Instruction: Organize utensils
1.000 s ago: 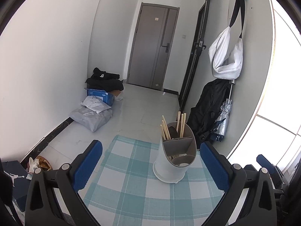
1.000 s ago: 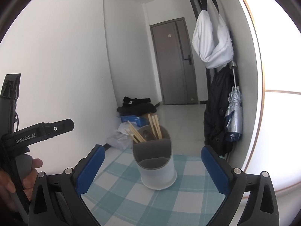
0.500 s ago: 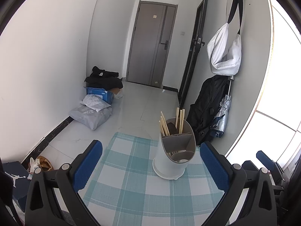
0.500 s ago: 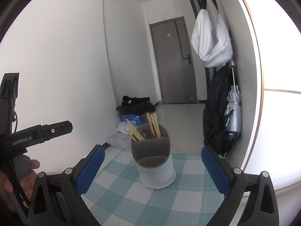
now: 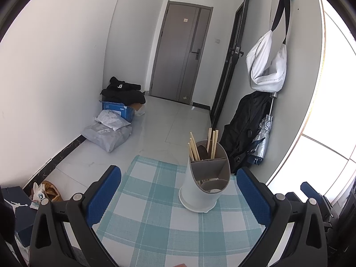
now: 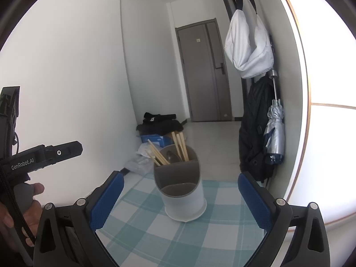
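On checked cloth, utensil holder w/ chopsticks (maybe a spoon), both hand-held grippers wide, empty.

- A white cylindrical plastic utensil holder with a grey divided insert stands upright on the counter's teal-and-white checked cloth.
- Pale wooden chopsticks lean upright in the holder's rear compartment, beside a dark spoon.

White walls, pale tiled floor, grey door, and seemingly a bright window at right.
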`<control>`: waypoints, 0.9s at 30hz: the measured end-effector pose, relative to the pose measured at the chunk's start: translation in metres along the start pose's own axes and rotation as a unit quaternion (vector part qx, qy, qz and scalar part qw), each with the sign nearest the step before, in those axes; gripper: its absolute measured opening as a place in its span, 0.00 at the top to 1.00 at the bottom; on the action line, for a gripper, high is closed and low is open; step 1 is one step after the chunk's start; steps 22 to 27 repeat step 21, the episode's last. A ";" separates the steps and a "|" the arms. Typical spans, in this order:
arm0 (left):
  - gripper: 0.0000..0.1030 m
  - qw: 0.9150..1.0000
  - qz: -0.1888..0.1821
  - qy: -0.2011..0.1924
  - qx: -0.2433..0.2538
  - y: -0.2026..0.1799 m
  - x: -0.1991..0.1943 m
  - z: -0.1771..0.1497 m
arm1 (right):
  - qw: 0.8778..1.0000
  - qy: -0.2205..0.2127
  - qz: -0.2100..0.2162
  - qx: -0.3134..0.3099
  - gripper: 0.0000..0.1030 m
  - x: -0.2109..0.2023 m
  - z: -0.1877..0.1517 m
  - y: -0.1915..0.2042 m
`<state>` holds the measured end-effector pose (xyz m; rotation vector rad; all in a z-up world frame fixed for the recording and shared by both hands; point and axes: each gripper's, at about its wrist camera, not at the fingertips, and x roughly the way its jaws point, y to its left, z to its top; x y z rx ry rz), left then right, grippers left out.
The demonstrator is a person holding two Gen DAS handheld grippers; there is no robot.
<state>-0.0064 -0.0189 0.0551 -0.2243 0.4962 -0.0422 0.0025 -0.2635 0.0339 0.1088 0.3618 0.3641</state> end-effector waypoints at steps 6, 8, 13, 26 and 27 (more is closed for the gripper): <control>0.01 1.000 0.005 0.005 0.000 0.000 0.002 -0.001 | 1.000 0.000 -0.002 0.004 0.00 0.001 0.000 -0.002; 0.01 1.000 0.005 0.006 0.001 -0.001 0.002 -0.002 | 1.000 0.003 -0.003 0.006 0.00 0.002 -0.002 -0.003; 0.01 1.000 0.010 0.002 0.004 -0.003 0.002 -0.003 | 1.000 0.007 -0.005 0.012 0.00 0.003 -0.003 -0.005; 0.01 1.000 0.010 0.016 0.006 -0.001 0.014 -0.006 | 1.000 0.018 -0.007 0.015 0.00 0.006 -0.008 -0.007; 0.01 1.000 0.010 0.016 0.006 -0.001 0.014 -0.006 | 1.000 0.018 -0.007 0.015 0.00 0.006 -0.008 -0.007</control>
